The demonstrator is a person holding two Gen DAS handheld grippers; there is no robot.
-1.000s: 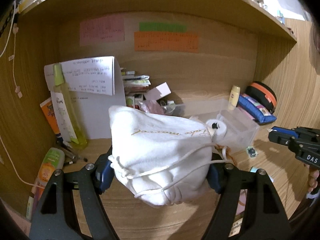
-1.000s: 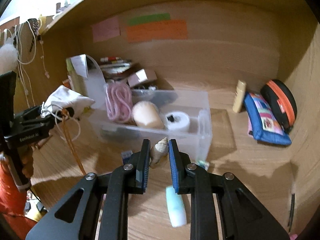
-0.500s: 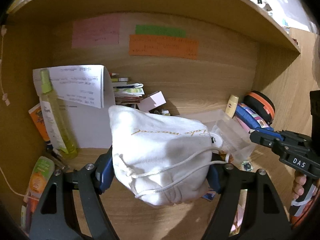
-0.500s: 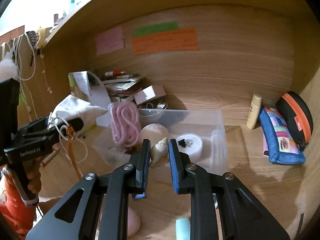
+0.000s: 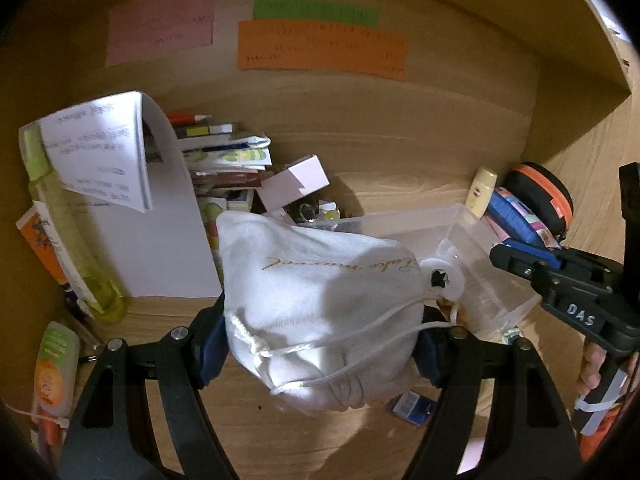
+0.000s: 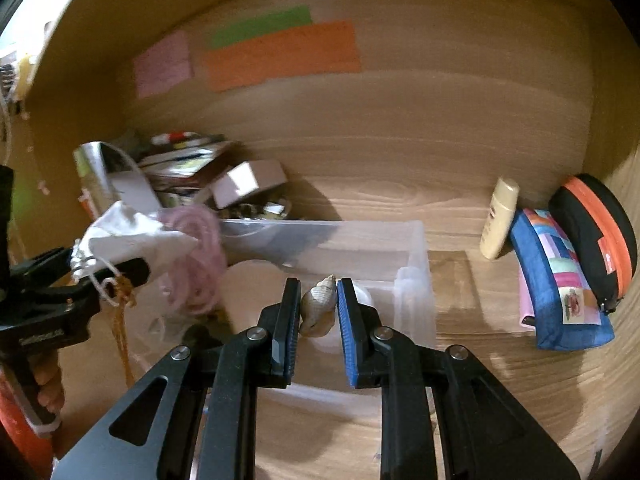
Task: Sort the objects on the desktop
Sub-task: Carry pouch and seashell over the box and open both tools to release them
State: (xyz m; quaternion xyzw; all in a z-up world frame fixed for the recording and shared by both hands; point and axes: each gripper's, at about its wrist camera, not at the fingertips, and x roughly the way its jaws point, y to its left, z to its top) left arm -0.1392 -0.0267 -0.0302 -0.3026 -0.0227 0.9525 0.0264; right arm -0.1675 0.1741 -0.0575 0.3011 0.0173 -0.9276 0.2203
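Left wrist view: left tongs [image 5: 320, 334] clamped wide on white drawstring pouch [image 5: 316, 300], lower centre of frame, gold script on the cloth, cords looped across the front. Just behind pouch, right of centre: clear plastic bin [image 5: 472, 240] with white tape roll [image 5: 440, 276] inside at the near end. Far right edge: right tongs [image 5: 520, 254] seen side-on, fingers of a hand [image 5: 592, 364] on the grip below. Right of bin: cream tube [image 5: 482, 192], blue pencil case [image 5: 520, 220], black-and-orange zip case [image 5: 544, 192]. Left side: yellow-green spray bottle [image 5: 68, 236] leaning on folded white paper [image 5: 104, 152], orange-green tube [image 5: 52, 364] at lower left. Upper frame: pink note [image 5: 160, 32], green note [image 5: 316, 12], orange note [image 5: 320, 50] on wooden back panel [image 5: 440, 120].

Right wrist view: right tongs [image 6: 318, 312] nearly together, clamped on small spiral seashell [image 6: 318, 308], centre of frame, in front of clear plastic bin [image 6: 412, 264]; over or in front of bin, cannot tell. Left edge: left tongs [image 6: 100, 268] with white drawstring pouch [image 6: 136, 236], blurred. Pink coiled cord [image 6: 200, 256] at left end of bin. Right side on wooden bench [image 6: 500, 360]: cream tube [image 6: 500, 220], blue pencil case [image 6: 556, 280], black-and-orange zip case [image 6: 596, 236].
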